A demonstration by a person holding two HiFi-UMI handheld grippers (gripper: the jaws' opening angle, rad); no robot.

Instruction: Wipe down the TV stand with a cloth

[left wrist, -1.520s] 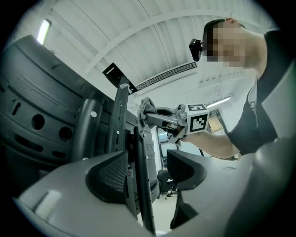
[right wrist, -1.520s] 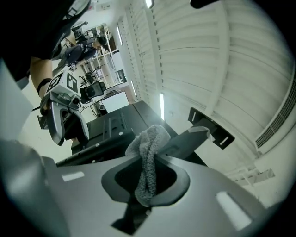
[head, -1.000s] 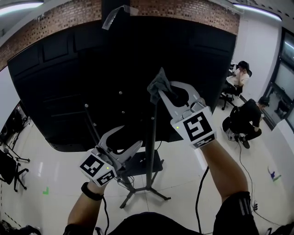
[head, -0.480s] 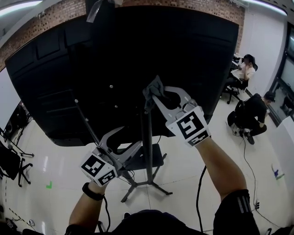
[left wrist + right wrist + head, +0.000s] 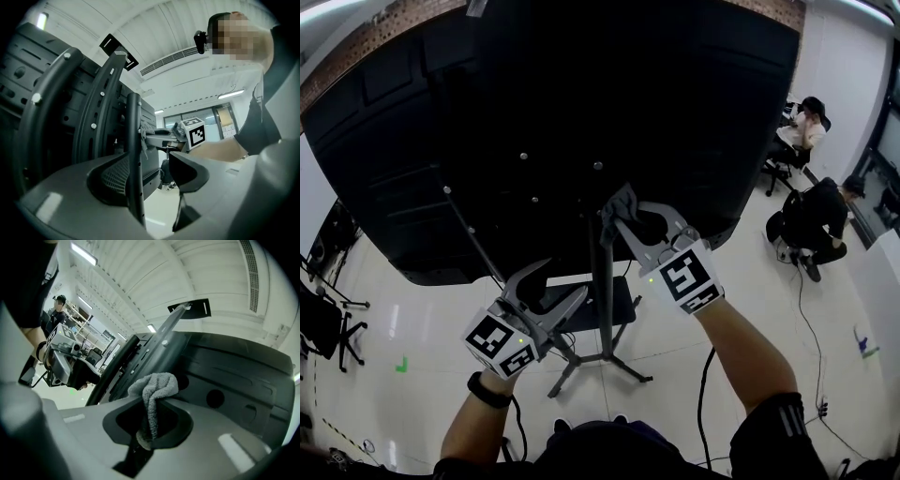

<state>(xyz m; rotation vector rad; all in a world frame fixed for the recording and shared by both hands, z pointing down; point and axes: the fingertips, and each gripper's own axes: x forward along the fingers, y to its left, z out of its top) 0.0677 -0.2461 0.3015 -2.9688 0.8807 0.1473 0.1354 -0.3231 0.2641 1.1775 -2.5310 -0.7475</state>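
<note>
The big black TV back (image 5: 562, 112) hangs on a dark stand with an upright pole (image 5: 605, 291). My right gripper (image 5: 628, 212) is shut on a grey cloth (image 5: 621, 200), and the cloth presses against that pole just under the screen's lower part. In the right gripper view the cloth (image 5: 154, 385) bunches out from between the jaws. My left gripper (image 5: 551, 287) is lower and to the left, open. In the left gripper view the pole (image 5: 134, 140) runs close to one jaw of that gripper (image 5: 150, 171), with a gap to the other jaw.
The stand's shelf (image 5: 623, 309) and splayed feet (image 5: 623, 370) sit on a pale tiled floor. Two people (image 5: 814, 220) sit at the right near desks. A chair base (image 5: 328, 328) stands at the left. A black cable (image 5: 703, 394) trails on the floor.
My right gripper has slid down the pole with the cloth. The left gripper has stayed near the same spot, still open.
</note>
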